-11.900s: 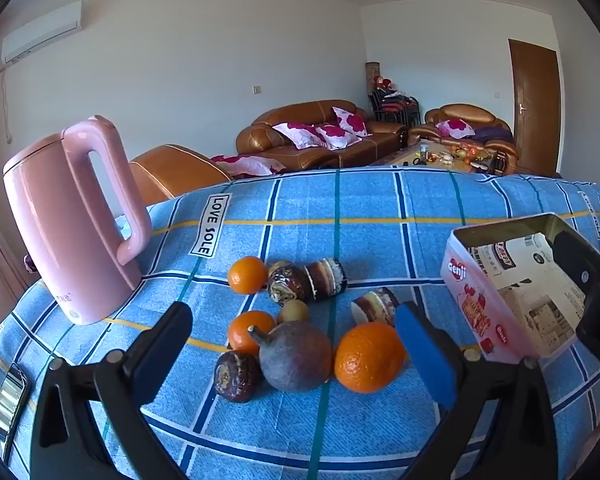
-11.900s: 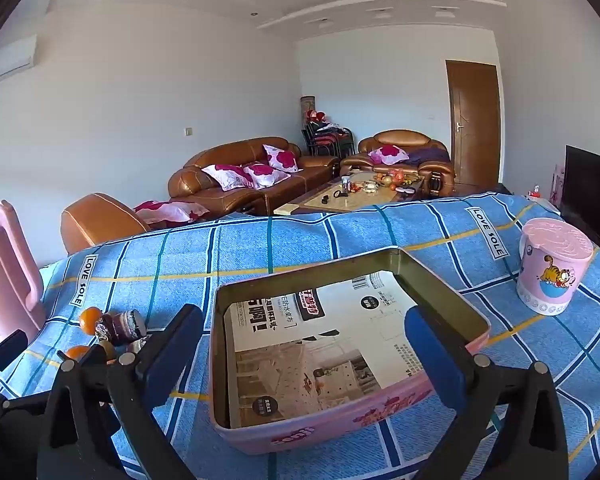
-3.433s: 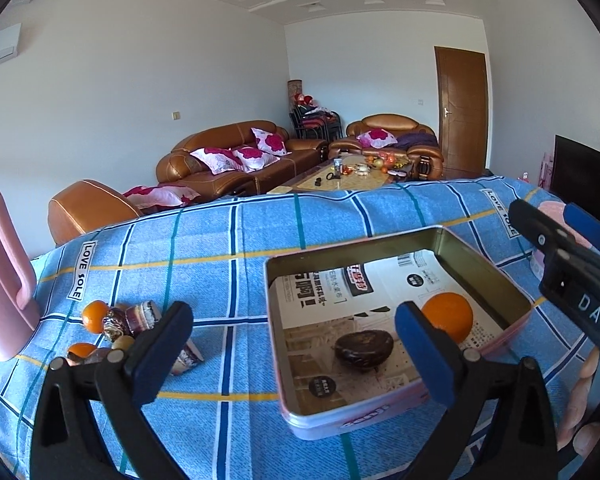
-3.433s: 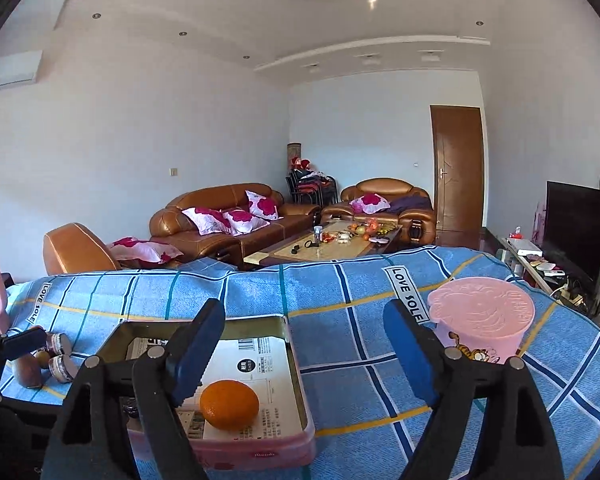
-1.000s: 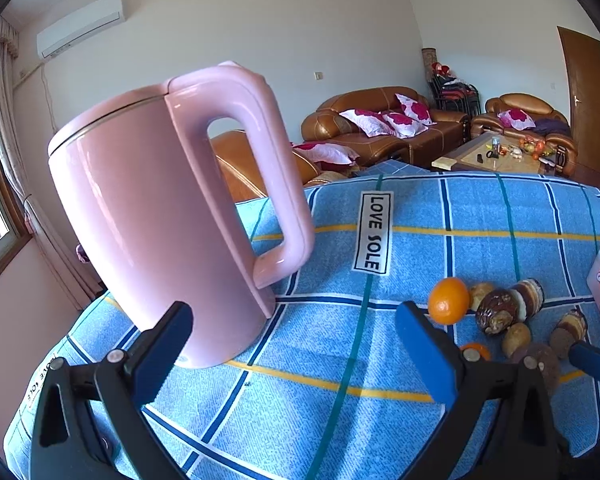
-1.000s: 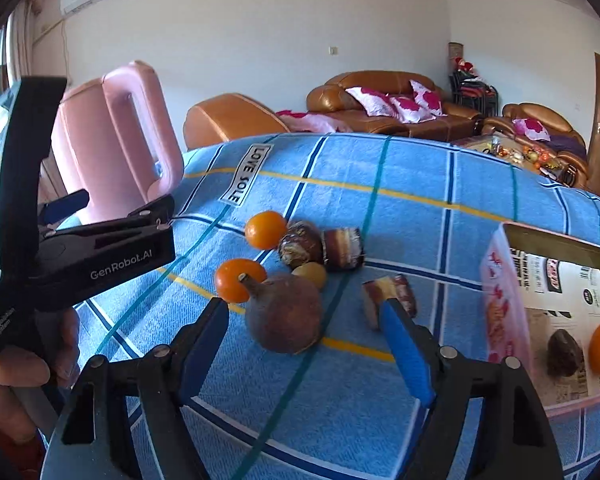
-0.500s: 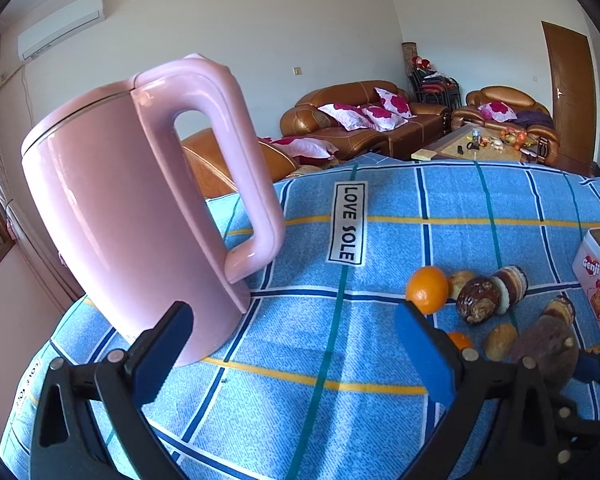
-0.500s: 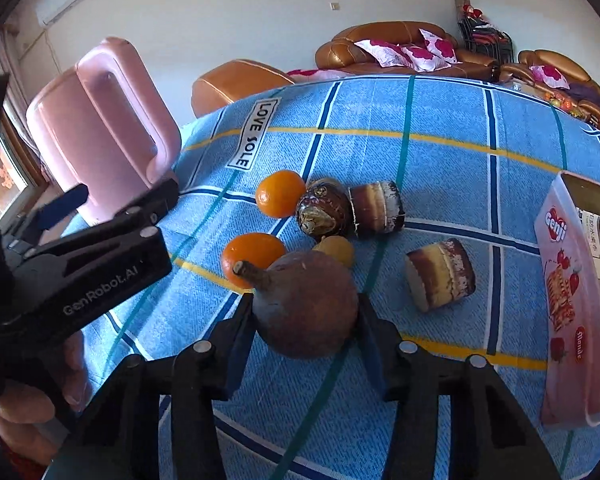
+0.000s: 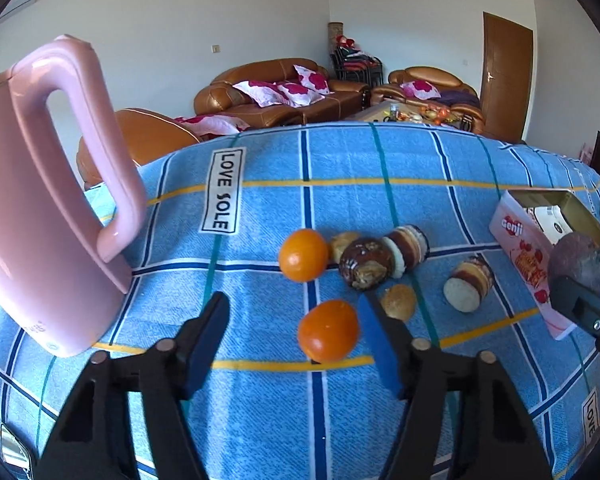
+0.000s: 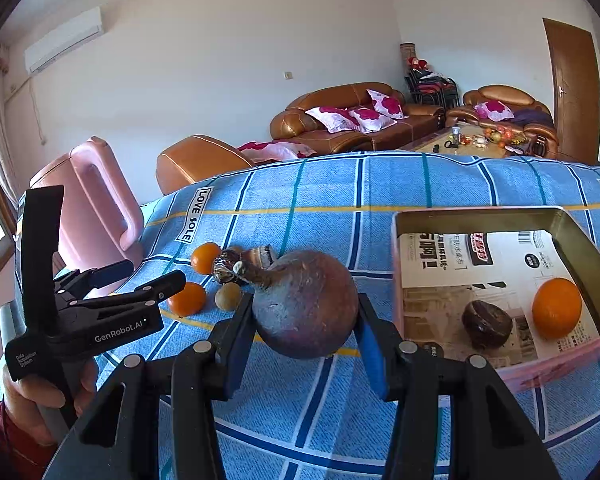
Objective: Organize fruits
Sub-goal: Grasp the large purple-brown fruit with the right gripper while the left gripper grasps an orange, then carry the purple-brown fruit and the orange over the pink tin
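Note:
My right gripper is shut on a large brownish-purple stemmed fruit and holds it above the cloth, left of the pink tin. The tin holds an orange and a dark round fruit. My left gripper is open just in front of an orange on the cloth, its right finger beside it. A second orange, several brown fruits and a small tan one lie behind. The held fruit also shows in the left wrist view.
A pink kettle stands at the left on the blue checked tablecloth. The tin sits at the right. A cut banded fruit lies between the pile and the tin.
My right gripper has lifted the large stemmed fruit and carried it right toward the tin. My left gripper has moved right, narrowed, and come up to the near orange.

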{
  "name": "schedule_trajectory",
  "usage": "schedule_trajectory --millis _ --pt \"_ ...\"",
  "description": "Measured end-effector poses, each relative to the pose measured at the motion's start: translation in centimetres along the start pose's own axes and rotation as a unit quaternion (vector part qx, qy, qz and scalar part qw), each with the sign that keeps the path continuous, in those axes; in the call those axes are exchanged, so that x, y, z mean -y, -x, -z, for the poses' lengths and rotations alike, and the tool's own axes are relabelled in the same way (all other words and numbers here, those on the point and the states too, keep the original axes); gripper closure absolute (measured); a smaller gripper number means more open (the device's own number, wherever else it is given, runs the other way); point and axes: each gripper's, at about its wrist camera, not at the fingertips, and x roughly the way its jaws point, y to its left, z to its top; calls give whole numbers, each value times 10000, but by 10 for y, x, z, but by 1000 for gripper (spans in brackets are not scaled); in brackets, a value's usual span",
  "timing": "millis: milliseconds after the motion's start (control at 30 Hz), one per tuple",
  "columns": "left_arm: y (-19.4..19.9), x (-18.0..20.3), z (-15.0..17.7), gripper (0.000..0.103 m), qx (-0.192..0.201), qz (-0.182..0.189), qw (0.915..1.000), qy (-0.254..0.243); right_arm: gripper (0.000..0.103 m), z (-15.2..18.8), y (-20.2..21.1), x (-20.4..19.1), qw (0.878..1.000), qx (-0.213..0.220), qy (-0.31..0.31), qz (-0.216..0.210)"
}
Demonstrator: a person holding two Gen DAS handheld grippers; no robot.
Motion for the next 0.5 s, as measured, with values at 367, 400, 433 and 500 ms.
schedule_trajectory --millis 367,400,433,500 --pt "-21 4 5 50 -644 450 9968 119 53 4 -5 -8 9999 -62 104 -60" --pt "-20 4 5 54 -641 471 9967 138 53 4 -5 -9 9999 -58 115 -54" --pt "-19 3 5 57 -640 444 9968 153 53 4 -4 -9 9999 -54 126 -52" --pt "-18 3 5 60 -631 414 9970 186 53 5 -5 -11 9999 -52 157 -41"
